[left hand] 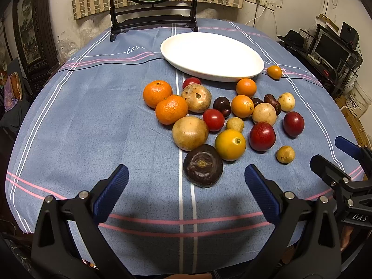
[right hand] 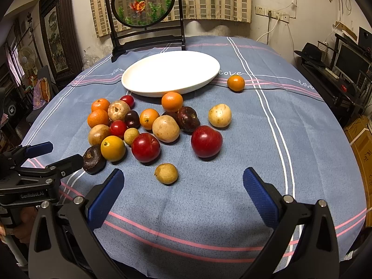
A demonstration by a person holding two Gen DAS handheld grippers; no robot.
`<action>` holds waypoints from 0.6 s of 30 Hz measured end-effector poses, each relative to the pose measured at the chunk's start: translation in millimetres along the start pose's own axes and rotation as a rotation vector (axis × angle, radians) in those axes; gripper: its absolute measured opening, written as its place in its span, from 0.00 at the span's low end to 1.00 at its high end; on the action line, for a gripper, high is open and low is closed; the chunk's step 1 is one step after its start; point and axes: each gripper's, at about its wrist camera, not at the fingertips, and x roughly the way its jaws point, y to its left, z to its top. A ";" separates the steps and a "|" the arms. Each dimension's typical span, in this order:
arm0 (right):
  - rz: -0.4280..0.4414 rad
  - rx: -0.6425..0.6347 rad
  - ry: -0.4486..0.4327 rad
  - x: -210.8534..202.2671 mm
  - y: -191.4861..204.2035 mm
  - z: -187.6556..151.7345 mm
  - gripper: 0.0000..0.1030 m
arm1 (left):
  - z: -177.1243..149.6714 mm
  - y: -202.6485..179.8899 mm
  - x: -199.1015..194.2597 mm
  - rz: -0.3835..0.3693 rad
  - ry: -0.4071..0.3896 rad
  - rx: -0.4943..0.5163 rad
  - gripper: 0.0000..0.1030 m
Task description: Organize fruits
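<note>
I hold my left claw (left hand: 186, 190) and right claw (right hand: 183, 193) wide, gripping nothing, above the blue-clothed surface (right hand: 232, 197); mixed round fruits (right hand: 145, 147) cluster before the oval white plate (right hand: 171, 73)

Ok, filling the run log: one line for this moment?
left gripper: open, empty | right gripper: open, empty | white plate: empty | fruits: all on tablecloth

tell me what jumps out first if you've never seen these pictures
A heap of small round fruit, orange, red, tan and dark, lies mid-table on the blue striped cloth, with a dark wrinkled fruit nearest the open left gripper. Behind the heap sits an empty white oval plate, and one small orange fruit lies alone to its right. The right gripper is open too, holding nothing.
</note>
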 end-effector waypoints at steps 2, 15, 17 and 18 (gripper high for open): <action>0.000 0.000 0.001 0.5 0.0 -0.5 0.99 | 0.0 -0.3 0.3 0.000 0.001 0.000 0.98; 0.000 0.000 0.001 0.2 -0.4 -0.5 0.99 | -0.9 -1.0 0.5 0.001 0.001 0.001 0.98; 0.000 0.001 0.002 0.1 -0.3 -0.4 0.99 | -1.0 -1.0 0.4 0.001 0.001 0.001 0.98; 0.000 0.000 0.002 0.4 -0.2 -1.2 0.99 | -0.9 -0.9 0.4 0.001 0.001 0.001 0.98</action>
